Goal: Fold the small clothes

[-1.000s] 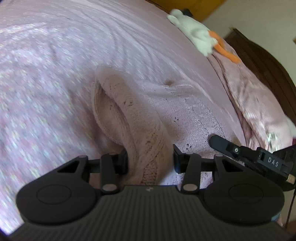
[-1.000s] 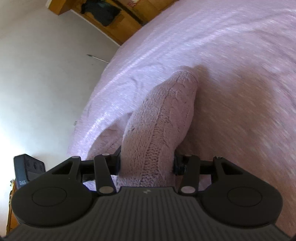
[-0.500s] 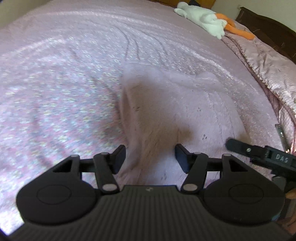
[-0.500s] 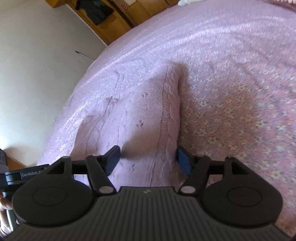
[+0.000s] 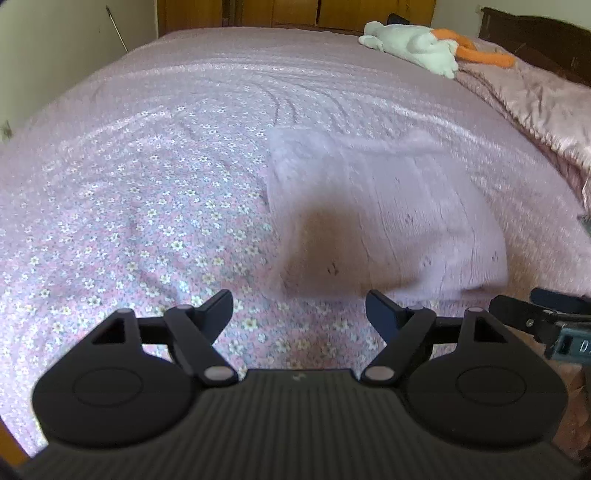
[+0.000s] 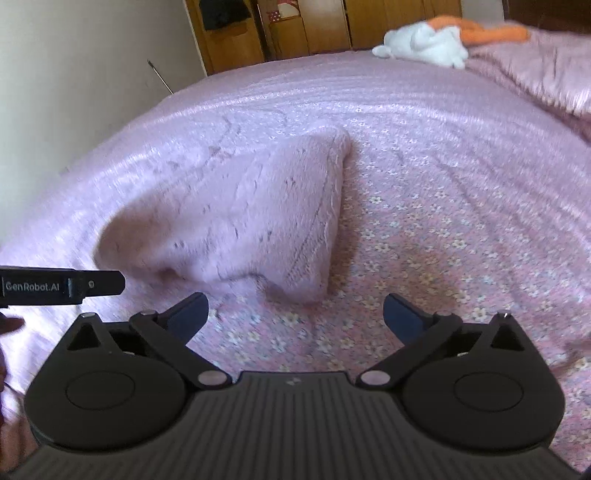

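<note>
A small pale pink knitted garment (image 5: 384,214) lies folded on the flowered bedspread, a little blurred in both views (image 6: 240,221). My left gripper (image 5: 299,308) hangs just short of its near edge, jaws opening, nothing between them. The right gripper (image 6: 295,314) is likewise drawn back from the garment's near corner, jaws still opening wide with only bedspread between them. Each gripper shows at the edge of the other's view: the right gripper (image 5: 546,325) in the left wrist view, the left gripper (image 6: 59,286) in the right wrist view.
A pink flowered bedspread (image 5: 147,206) covers the bed. A white and orange plush toy (image 5: 417,44) lies at the far right by a crumpled pink quilt (image 5: 535,103). Wooden cupboards (image 6: 314,26) and a pale wall (image 6: 74,66) stand behind.
Both grippers were shut on the raised garment a second ago. They have let go, opened and pulled back, and the garment now lies flat on the bed.
</note>
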Demonstrator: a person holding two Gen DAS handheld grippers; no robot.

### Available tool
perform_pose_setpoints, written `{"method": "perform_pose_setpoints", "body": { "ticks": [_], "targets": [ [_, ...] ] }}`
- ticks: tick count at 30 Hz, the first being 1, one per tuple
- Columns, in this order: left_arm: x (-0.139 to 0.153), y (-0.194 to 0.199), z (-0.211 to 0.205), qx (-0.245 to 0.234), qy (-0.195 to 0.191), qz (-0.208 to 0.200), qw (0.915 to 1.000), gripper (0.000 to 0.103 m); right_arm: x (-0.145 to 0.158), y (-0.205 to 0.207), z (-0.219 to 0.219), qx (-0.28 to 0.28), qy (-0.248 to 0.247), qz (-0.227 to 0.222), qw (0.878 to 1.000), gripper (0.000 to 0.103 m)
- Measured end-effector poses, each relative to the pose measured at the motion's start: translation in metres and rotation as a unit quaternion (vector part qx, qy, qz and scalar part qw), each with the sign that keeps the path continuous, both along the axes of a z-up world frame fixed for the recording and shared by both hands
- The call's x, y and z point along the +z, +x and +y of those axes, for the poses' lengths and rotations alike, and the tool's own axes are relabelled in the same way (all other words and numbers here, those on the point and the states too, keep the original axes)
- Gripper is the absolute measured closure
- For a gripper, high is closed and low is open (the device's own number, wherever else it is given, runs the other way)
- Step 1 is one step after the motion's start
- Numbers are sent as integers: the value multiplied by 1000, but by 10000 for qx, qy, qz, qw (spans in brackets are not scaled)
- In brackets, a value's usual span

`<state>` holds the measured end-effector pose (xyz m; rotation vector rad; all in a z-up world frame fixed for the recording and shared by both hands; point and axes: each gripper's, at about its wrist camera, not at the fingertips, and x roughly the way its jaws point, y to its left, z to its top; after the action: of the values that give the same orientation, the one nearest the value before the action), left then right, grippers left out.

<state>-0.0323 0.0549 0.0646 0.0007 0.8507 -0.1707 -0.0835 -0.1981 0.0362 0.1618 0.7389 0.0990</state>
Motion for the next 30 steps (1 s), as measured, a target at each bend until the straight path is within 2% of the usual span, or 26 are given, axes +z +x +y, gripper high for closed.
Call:
{"method": "perform_pose_setpoints", "body": {
  "ticks": [6, 11, 14, 15, 16, 20, 30],
  "targets": [
    [-22, -12, -18, 290, 68, 33, 9996, 23, -18, -1, 6, -32, -121, 149, 9998, 0],
    [-42, -18, -31, 389, 357, 132, 9985, 23, -42, 5, 0, -226, -66, 557, 9982, 0],
    [-55, -16, -34, 409, 398, 306, 9979, 23, -45, 6, -1, -280, -65, 473, 9985, 0],
    [-57, -15, -35, 391, 430, 297, 9979, 21, -46, 6, 1, -276, -109, 458, 9985, 0],
    [-59, -16, -37, 368, 466, 237, 9980, 16, -47, 6, 3, -257, -181, 435, 9986, 0],
    [-62, -17, -38, 383, 453, 167, 9981, 12, -50, 6, 13, -194, -539, 404, 9975, 0],
    [-64, -17, -40, 467, 449, 228, 9976, 9, -50, 6, 14, -222, -536, 363, 9977, 0]
  ]
}}
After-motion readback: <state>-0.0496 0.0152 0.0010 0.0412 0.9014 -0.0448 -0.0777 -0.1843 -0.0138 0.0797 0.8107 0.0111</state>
